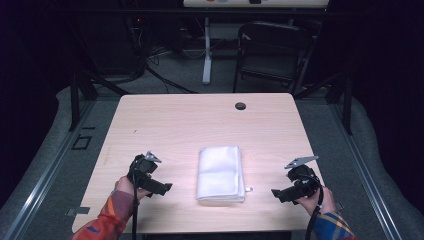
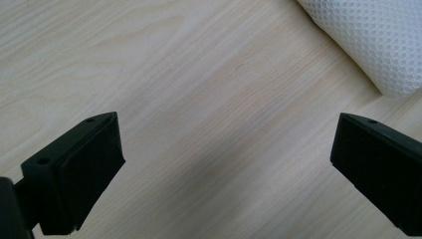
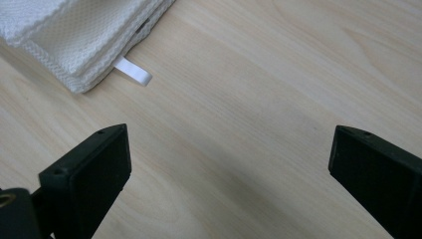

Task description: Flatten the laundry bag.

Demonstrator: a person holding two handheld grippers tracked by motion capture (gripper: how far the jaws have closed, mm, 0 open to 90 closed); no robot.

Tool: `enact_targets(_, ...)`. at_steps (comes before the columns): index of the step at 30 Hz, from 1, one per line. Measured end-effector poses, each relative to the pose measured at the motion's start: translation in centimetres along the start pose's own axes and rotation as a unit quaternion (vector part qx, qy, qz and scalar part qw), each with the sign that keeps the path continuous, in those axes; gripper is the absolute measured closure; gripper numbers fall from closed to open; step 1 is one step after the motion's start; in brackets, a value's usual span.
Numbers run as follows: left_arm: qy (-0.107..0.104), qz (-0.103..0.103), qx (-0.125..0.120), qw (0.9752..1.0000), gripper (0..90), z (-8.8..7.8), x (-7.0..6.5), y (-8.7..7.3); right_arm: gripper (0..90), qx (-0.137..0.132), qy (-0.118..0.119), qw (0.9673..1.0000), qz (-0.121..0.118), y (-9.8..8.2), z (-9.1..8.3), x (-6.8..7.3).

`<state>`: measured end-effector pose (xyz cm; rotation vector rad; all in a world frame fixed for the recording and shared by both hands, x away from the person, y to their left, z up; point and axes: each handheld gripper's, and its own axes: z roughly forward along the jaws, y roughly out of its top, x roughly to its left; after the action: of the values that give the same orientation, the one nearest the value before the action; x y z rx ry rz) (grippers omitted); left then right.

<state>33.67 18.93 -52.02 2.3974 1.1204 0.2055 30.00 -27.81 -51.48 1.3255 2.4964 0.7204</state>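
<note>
Grippers, left [image 1: 161,188] and right [image 1: 278,193], are held with jaws spread wide and empty at lower left and lower right of the high view, likely staged flanking the folded white towel [image 1: 220,173] at lower centre, whose layer count is indiscernible.

A white folded towel [image 1: 220,173] lies flat on the light wooden table [image 1: 200,120] in front of me, near the front edge and about midway between the sides. It is folded into a thick oblong stack of layers, long side running away from me. Its weave is a fine waffle mesh. A small white tag [image 3: 133,71] sticks out from its near right corner onto the wood.
</note>
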Motion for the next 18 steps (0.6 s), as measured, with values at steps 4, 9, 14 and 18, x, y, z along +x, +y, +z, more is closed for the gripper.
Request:
enact_targets(4,-0.004,0.001,-0.005,1.0,0.0,0.0,0.0,0.0,2.9,0.001,-0.001,1.0,-0.003,0.0,0.0,0.0)
enact_targets(9,-0.009,0.006,-0.005,0.9999,0.0,0.0,-0.1,0.0,2.9,0.009,0.001,0.9999,-0.008,0.3,0.3,0.2)
enact_targets(14,-0.005,0.018,-0.003,0.9998,0.0,0.1,-1.0,0.5,3.0,0.008,0.008,0.9999,-0.01,0.4,0.4,0.2)
enact_targets(18,-0.007,0.025,-0.006,0.9996,0.0,0.2,-1.6,0.9,3.0,0.015,0.012,0.9998,-0.011,0.6,0.7,0.3)
